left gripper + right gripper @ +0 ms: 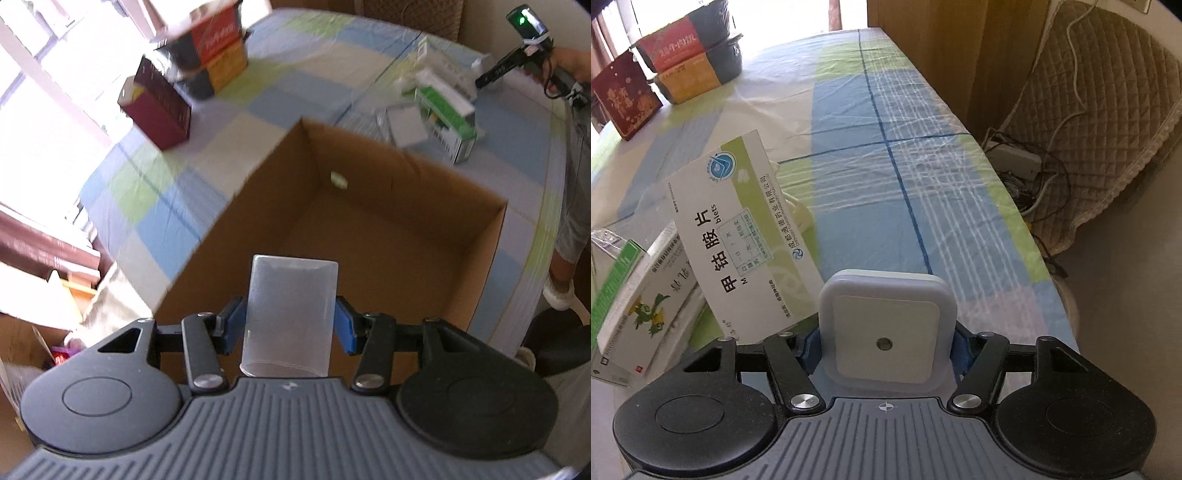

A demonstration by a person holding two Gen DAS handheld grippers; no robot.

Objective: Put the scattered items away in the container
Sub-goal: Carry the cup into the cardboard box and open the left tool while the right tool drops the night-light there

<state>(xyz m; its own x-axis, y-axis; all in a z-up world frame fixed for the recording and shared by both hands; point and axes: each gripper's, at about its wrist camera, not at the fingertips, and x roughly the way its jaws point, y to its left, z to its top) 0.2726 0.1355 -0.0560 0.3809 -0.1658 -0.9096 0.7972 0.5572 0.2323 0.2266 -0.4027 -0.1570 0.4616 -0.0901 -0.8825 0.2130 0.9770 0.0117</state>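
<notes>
Two tools each hold something. Left wrist view: the left tool (290,325) grips a clear plastic cup (290,317) between its blue pads (343,325), one pad on each side of the cup, whose closed end points forward. The cup hangs over the near edge of an open cardboard box (369,206), which stands on a table (147,192) covered in a blue, green and white checked cloth. The box's inside shows bare brown walls and floor. Beyond the box's far right corner lies a cluster of green-and-white medicine boxes (447,110), and the right tool (484,79) appears near them, held in a hand (569,70). At far left stand a dark red box (159,110) and stacked red and yellow packages (218,48); this view is blurred.

Right wrist view: the right tool (884,332) is clamped on a pale blue square night light (884,332) with a white face and a small round sensor, held above the table (923,166). Just left of it, a white-and-green medicine box (746,236) stands tilted, leaning on other medicine boxes (639,314) lying at the left edge
</notes>
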